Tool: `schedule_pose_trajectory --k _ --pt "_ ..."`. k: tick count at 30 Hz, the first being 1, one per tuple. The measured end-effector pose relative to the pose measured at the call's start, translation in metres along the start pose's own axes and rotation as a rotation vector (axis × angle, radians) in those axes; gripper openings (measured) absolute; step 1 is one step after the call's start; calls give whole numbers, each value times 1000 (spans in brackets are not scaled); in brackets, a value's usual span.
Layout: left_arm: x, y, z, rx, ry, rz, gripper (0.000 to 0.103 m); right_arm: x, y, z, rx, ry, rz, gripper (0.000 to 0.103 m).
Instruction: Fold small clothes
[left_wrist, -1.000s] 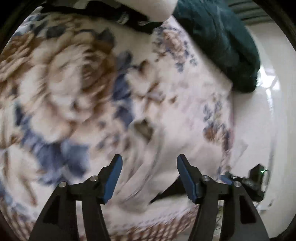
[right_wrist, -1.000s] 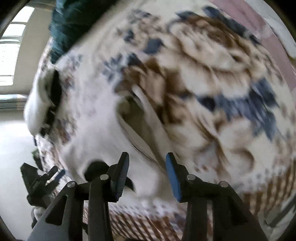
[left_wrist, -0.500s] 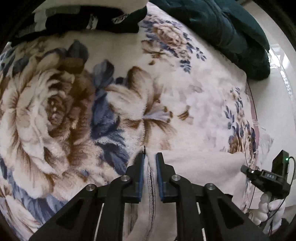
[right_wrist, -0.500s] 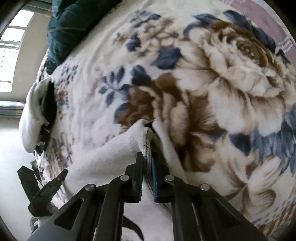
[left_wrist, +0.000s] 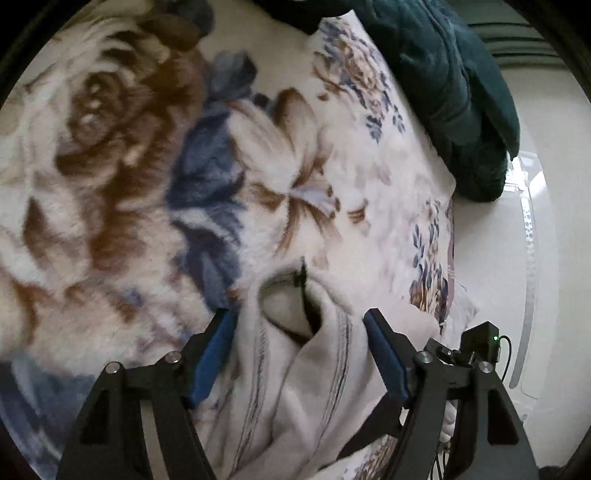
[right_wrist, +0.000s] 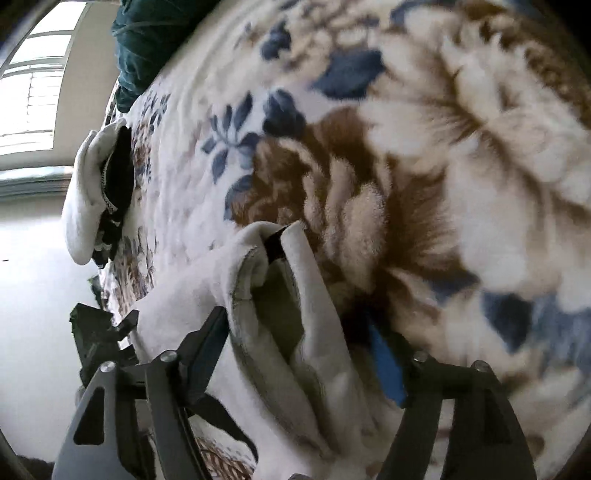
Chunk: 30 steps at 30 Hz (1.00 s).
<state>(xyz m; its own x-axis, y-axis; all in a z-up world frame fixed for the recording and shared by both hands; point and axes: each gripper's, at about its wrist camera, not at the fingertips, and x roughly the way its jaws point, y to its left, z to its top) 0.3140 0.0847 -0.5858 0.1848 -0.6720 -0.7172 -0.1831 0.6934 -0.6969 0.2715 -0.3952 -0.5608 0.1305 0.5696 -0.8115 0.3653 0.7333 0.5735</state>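
A small white garment (left_wrist: 306, 373) with thin dark stripes lies crumpled on the floral blanket (left_wrist: 147, 166), one corner curled open. My left gripper (left_wrist: 299, 354) is open, its blue-padded fingers on either side of the garment's corner, not clamping it. In the right wrist view the same white garment (right_wrist: 280, 302) lies between the fingers of my right gripper (right_wrist: 299, 354), which is open too. The other gripper shows at each view's edge (left_wrist: 476, 350) (right_wrist: 96, 332).
A dark green quilt (left_wrist: 454, 92) is heaped at the blanket's far edge. A folded white and black garment pile (right_wrist: 99, 192) sits near the bed's edge. Pale floor (left_wrist: 524, 258) lies beyond the bed.
Both grippers were shut on the white garment's corners half a second ago; both have now opened and let the cloth drop onto the blanket.
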Motion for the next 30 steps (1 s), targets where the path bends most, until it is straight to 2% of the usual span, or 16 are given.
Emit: schedule_pose_trajectory --k 2,4,5,6,7,8,15,21,24,26,30 --pt "1 -7 0 25 -21 1 68 6 0 2 -12 3 76 76" --pt "2 -16 -1 82 -40 36 44 11 2 2 -9 -1 125 73" --pt "1 -19 -2 100 -47 37 30 13 4 2 -20 -6 131 53" --pt "-1 -21 -2 114 -54 35 28 15 7 2 -32 -4 117 38" --pt "-4 -24 -3 132 -65 40 27 17 8 1 -27 3 110 27" --pt "-7 -26 -4 141 -73 45 25 15 11 -1 -21 -14 111 23" --pt "-59 -46 -6 198 -147 7 23 -17 72 -18 -106 -80 54 19" --pt "-151 -54 29 208 -248 -23 23 -39 166 -31 -198 -111 63 18" --pt "-202 -58 61 238 -298 -13 23 -43 232 -29 -246 -139 88 18" --pt "-238 -61 93 263 -334 0 23 -42 273 -22 -277 -159 102 18" --pt "-286 -73 161 344 -378 34 23 -27 366 9 -319 -210 131 18"
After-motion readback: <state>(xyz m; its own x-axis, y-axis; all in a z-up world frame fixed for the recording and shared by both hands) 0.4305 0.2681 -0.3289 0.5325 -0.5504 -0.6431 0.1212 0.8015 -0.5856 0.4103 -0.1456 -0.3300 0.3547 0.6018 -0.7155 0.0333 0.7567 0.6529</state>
